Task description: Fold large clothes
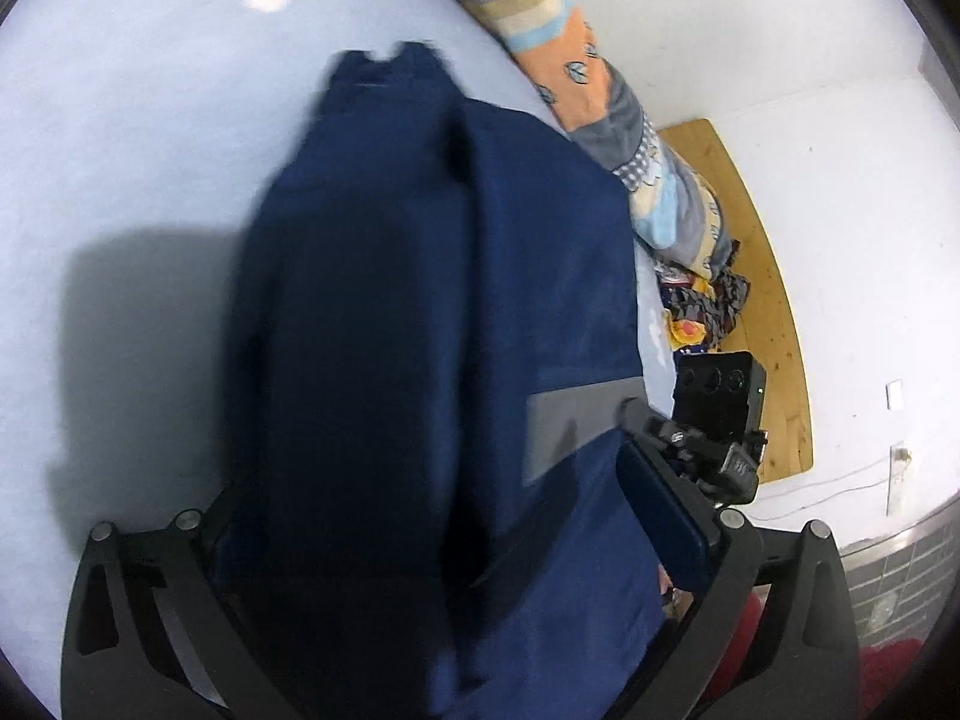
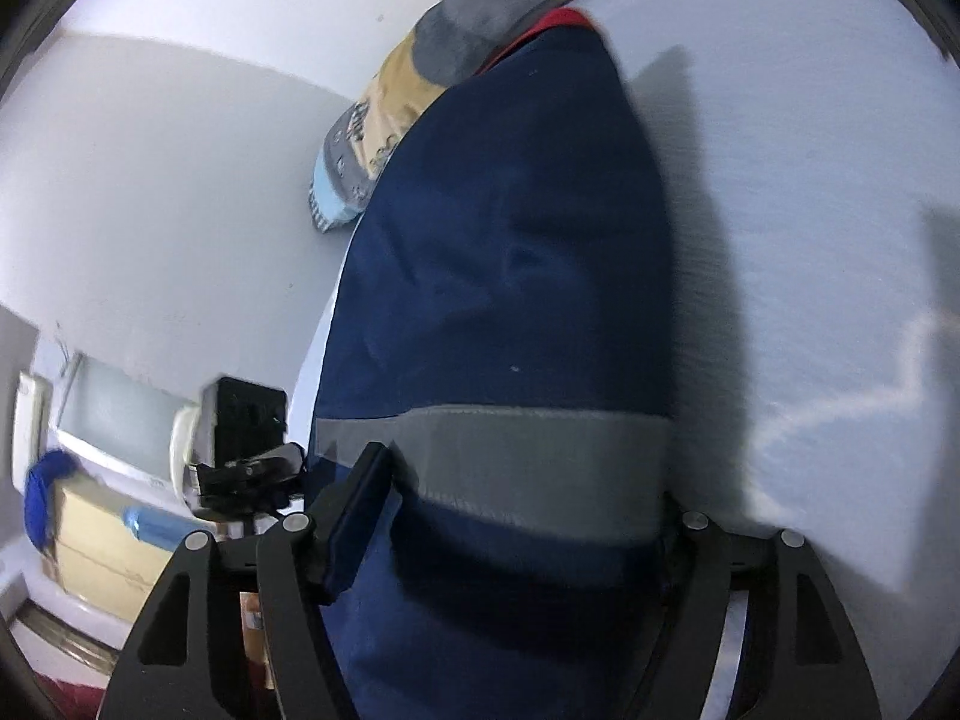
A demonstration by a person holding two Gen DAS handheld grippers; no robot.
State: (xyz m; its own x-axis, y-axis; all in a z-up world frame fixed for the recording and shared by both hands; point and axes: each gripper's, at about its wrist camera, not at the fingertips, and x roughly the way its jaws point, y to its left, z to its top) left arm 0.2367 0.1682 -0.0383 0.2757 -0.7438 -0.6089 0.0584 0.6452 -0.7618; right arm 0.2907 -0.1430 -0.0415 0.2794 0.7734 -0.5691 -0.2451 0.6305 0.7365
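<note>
A large navy blue garment (image 1: 420, 312) with a grey reflective band (image 1: 576, 414) lies stretched over a pale blue bed sheet (image 1: 132, 156). My left gripper (image 1: 432, 516) has the cloth bunched between its fingers (image 1: 666, 522). In the right wrist view the same garment (image 2: 510, 252) with its grey band (image 2: 510, 456) fills the gap of my right gripper (image 2: 516, 516); one finger (image 2: 354, 516) presses its left side. The other gripper's camera block shows in each view (image 1: 717, 414) (image 2: 243, 438).
A patterned orange, grey and blue quilt (image 1: 606, 96) lies along the far side of the bed, also in the right wrist view (image 2: 420, 78). A wooden headboard (image 1: 762, 276) and white wall (image 1: 780, 30) stand beyond. Cardboard boxes (image 2: 96, 540) sit at the left.
</note>
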